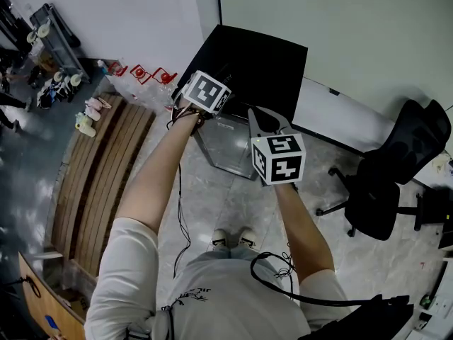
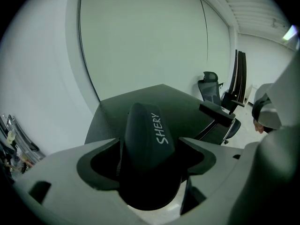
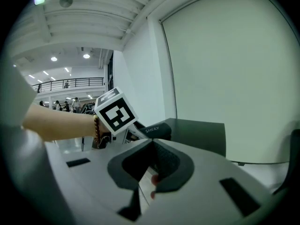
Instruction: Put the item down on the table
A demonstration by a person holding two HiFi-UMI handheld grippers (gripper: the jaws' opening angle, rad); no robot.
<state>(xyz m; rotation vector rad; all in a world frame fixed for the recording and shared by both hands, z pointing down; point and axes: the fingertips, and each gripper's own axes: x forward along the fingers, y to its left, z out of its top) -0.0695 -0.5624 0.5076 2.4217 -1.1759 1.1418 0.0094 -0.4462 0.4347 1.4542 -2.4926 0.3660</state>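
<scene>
A dark rounded item [image 2: 147, 135] printed with SHERY fills the gap between the jaws of my left gripper [image 2: 150, 151], which is shut on it. In the right gripper view the item [image 3: 157, 130] sticks out past the left gripper's marker cube [image 3: 115, 111], by the near edge of the black table [image 3: 201, 130]; I cannot tell whether it touches the top. In the head view the left gripper [image 1: 212, 83] is over the table [image 1: 269, 62]. My right gripper [image 1: 260, 117] hangs just right of it with its jaws together and nothing between them [image 3: 151, 143].
A black office chair [image 1: 396, 168] stands on the tiled floor at the right. A slatted wooden platform [image 1: 106, 168] runs along the left, with slippers [image 1: 90, 113] at its far end. The table's metal frame [image 1: 226, 147] is below my hands. A white wall is behind the table.
</scene>
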